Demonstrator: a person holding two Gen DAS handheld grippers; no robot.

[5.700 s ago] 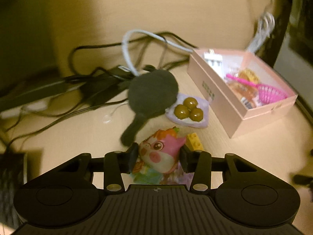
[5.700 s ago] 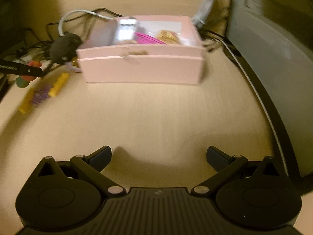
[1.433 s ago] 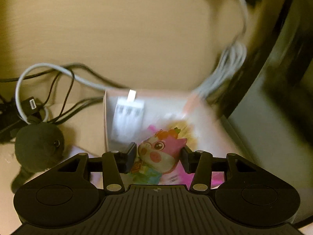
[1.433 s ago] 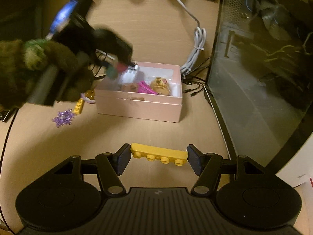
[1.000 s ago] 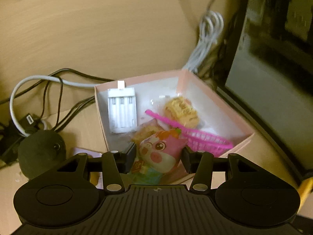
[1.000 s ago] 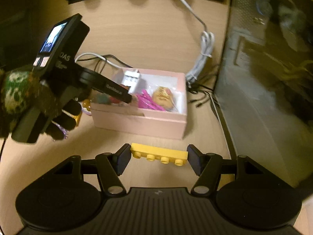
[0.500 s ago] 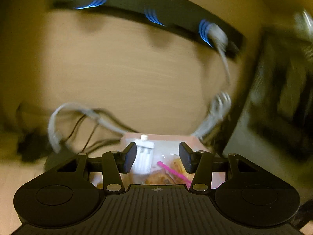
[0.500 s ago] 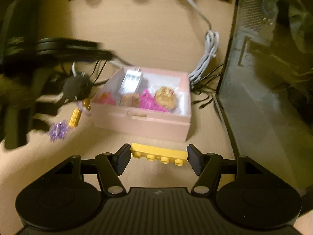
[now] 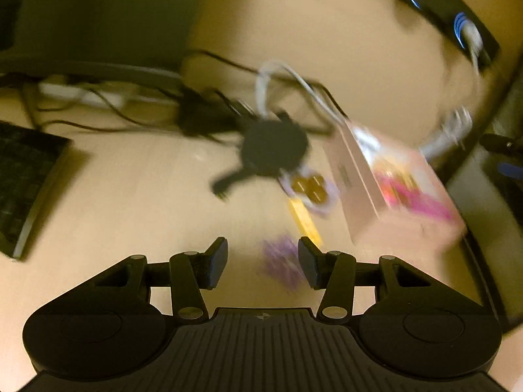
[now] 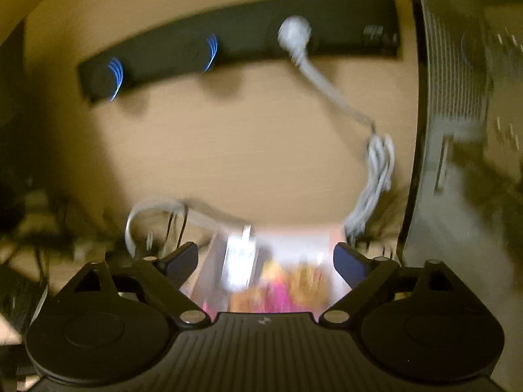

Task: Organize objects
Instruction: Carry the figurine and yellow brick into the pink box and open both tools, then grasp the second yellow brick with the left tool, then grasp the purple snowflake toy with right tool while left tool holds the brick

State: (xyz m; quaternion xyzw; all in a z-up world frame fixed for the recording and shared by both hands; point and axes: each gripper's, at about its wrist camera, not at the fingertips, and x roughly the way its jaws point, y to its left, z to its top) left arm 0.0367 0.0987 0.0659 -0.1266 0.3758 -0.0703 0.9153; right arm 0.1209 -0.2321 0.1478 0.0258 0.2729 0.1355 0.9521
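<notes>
Over the pink box (image 10: pixel 271 281), the right gripper (image 10: pixel 266 258) gapes wide and empty; the left gripper (image 9: pixel 263 258), parted and empty, hovers above purple beads (image 9: pixel 282 261) left of the box on the bench (image 9: pixel 137 189).

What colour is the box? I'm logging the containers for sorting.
Pale pink; the box shows best in the left wrist view, though blurred.

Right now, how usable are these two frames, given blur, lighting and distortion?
Left wrist view: heavy motion blur smears the pink box and purple beads; the left gripper stays sharp. Right wrist view: likewise smeared, box contents unreadable, right gripper crisp. Both: dim yellow light, fisheye bending.
</notes>
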